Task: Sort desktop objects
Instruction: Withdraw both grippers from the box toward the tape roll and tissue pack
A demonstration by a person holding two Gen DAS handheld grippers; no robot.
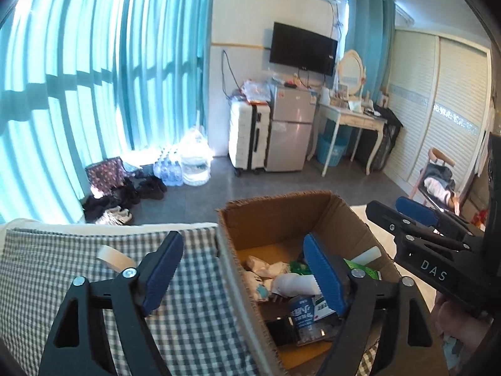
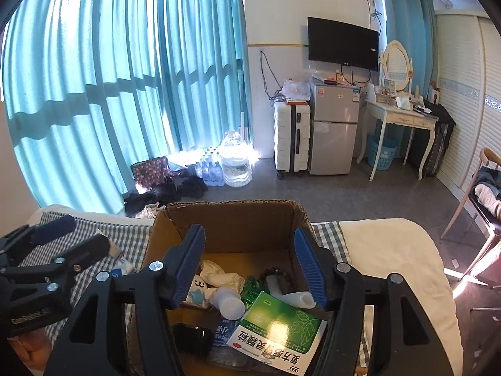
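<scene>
The left claw (image 1: 241, 269) stood wide with nothing between its blue pads; one finger hung over the checked cloth (image 1: 194, 322), the other over the open cardboard box (image 1: 281, 210). The right claw (image 2: 249, 266) was parted about halfway and also empty, both of its fingers above the box's open top (image 2: 231, 216). In the left wrist view the right claw (image 1: 404, 213) showed at the box's right side, a hand (image 1: 460, 322) gripping its handle.

Inside the box lay the sorted things: a green medicine carton (image 2: 278, 332) nearest the right claw, a small white bottle (image 2: 227, 302) beside it, a water bottle with a blue label (image 2: 224, 332) partly under the carton, a dark bead bracelet (image 2: 277, 272) toward the far wall, crumpled white packets (image 2: 219, 274) and a black object (image 2: 192, 338) at the near left.

A roll of pale tape (image 1: 114, 258) lay on the cloth outside the box, just left of the left claw's finger. A small blue-and-white packet (image 2: 123, 268) also lay on the cloth by the box's left wall. The cloth covered the surface, with a white blanket (image 2: 391, 250) at the right edge.

Beyond were teal curtains (image 2: 125, 78), a white suitcase (image 2: 291, 138), a small fridge (image 2: 335, 128) and a wall television (image 2: 343, 42).
</scene>
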